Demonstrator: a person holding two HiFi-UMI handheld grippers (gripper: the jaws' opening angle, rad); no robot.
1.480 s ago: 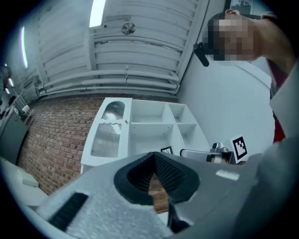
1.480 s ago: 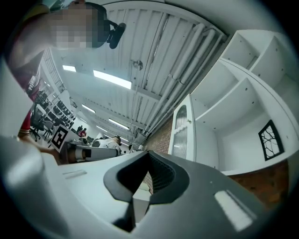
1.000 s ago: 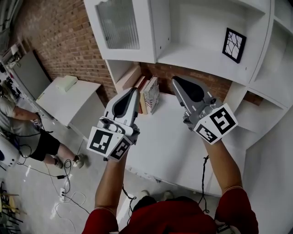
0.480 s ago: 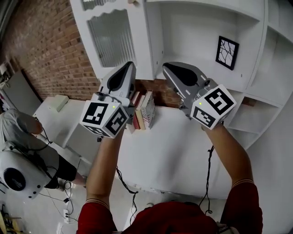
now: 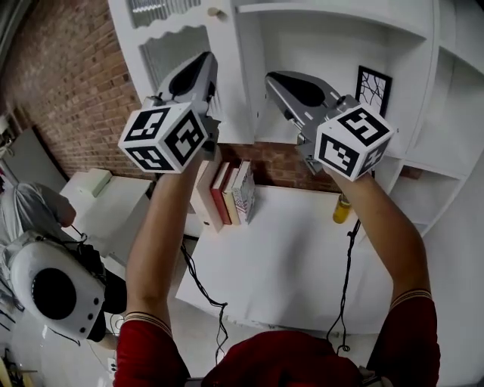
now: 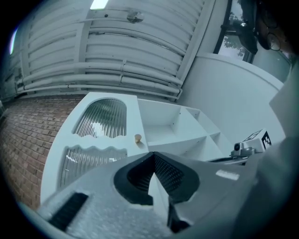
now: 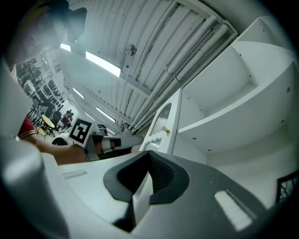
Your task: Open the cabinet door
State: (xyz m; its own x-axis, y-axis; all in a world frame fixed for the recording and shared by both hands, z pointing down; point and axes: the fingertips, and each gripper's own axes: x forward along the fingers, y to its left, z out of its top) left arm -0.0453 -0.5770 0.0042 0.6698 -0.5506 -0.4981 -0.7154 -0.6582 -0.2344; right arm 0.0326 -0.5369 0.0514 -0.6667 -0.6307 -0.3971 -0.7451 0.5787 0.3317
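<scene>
The white cabinet door (image 5: 178,45), with ribbed glass panels, stands at the upper left and looks closed. Its small round knob (image 5: 214,12) sits near the door's right edge. My left gripper (image 5: 203,59) is shut and empty, raised in front of the lower glass panel, below the knob. In the left gripper view the knob (image 6: 138,138) lies just above and left of my left gripper (image 6: 153,155). My right gripper (image 5: 272,77) is also shut and empty, held up before the open shelf to the door's right. From my right gripper (image 7: 148,153) the door (image 7: 162,122) appears edge-on.
Open white shelves (image 5: 333,45) hold a framed black-and-white picture (image 5: 373,89). Below, a white desk (image 5: 287,257) carries a few books (image 5: 223,193) and a yellow bottle (image 5: 342,209). A brick wall (image 5: 60,83) and a person (image 5: 30,212) are at the left.
Both grippers have risen from over the desk to the height of the cabinet door and shelf. The head view has tilted upward, bringing the knob into sight.
</scene>
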